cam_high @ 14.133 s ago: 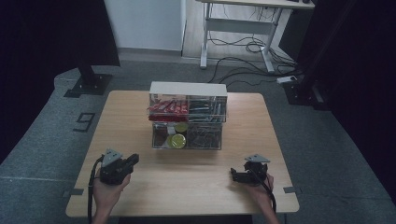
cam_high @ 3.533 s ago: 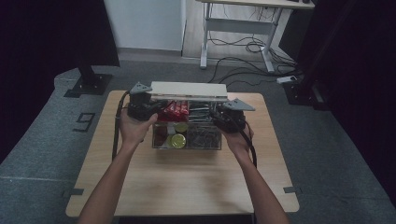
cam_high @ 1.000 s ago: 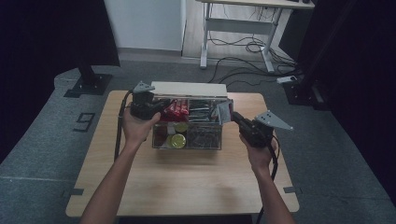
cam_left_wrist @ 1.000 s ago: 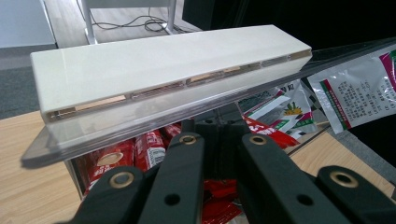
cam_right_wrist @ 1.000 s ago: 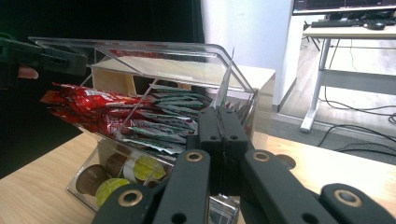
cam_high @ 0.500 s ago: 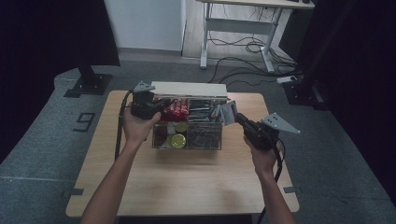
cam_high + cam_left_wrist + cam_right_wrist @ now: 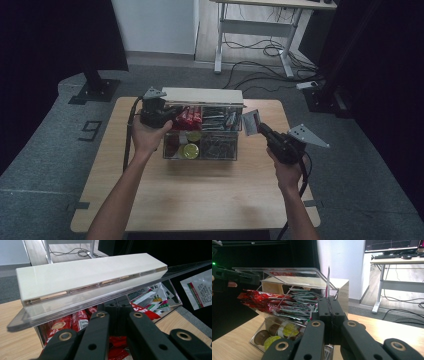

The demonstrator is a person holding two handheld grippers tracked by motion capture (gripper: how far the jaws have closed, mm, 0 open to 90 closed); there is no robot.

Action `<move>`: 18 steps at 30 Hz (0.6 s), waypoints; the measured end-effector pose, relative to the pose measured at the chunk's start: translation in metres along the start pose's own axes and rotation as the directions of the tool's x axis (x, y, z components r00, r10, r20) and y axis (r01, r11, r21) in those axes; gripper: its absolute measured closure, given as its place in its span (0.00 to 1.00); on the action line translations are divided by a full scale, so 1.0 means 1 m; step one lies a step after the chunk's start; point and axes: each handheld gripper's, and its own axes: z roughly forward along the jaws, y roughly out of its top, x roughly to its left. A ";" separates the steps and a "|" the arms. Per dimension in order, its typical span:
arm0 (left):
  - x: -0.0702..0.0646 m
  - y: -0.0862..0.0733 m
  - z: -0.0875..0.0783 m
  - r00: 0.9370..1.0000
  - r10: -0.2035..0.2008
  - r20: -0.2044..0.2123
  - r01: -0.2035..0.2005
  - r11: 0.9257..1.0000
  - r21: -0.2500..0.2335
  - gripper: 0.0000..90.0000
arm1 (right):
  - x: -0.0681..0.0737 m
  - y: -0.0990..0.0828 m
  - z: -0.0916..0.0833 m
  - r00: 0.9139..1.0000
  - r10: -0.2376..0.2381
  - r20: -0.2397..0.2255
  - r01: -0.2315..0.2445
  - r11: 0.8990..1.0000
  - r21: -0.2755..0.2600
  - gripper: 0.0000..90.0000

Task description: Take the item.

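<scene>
A clear organizer box (image 7: pixel 202 145) stands at the table's far middle, its lid (image 7: pixel 202 95) with a white bar tipped up. My left gripper (image 7: pixel 170 114) is shut on the lid's left edge and holds it raised; in the left gripper view the lid (image 7: pixel 87 277) lies across the jaws, with red packets (image 7: pixel 75 321) beneath. My right gripper (image 7: pixel 262 131) is to the right of the box, shut on a white sachet (image 7: pixel 251 121) held in the air. The right gripper view shows that sachet (image 7: pixel 328 282) edge-on above the shut jaws, with the open box (image 7: pixel 287 315) behind.
Round capsules (image 7: pixel 190 149) fill the lower left compartment, and red and green packets (image 7: pixel 294 306) the upper ones. The wooden table (image 7: pixel 200 195) has bare room in front of the box. A desk (image 7: pixel 260 20) with cables stands behind, and a stand base (image 7: pixel 95 90) at the far left.
My right gripper has drawn back from the box to the right and toward the person, carrying the sachet. The left gripper keeps the lid raised.
</scene>
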 end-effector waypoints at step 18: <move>-0.002 -0.001 -0.001 1.000 0.004 0.004 -0.004 1.000 -0.002 1.00 | -0.010 -0.006 -0.005 1.000 0.000 0.022 0.000 1.000 0.015 0.99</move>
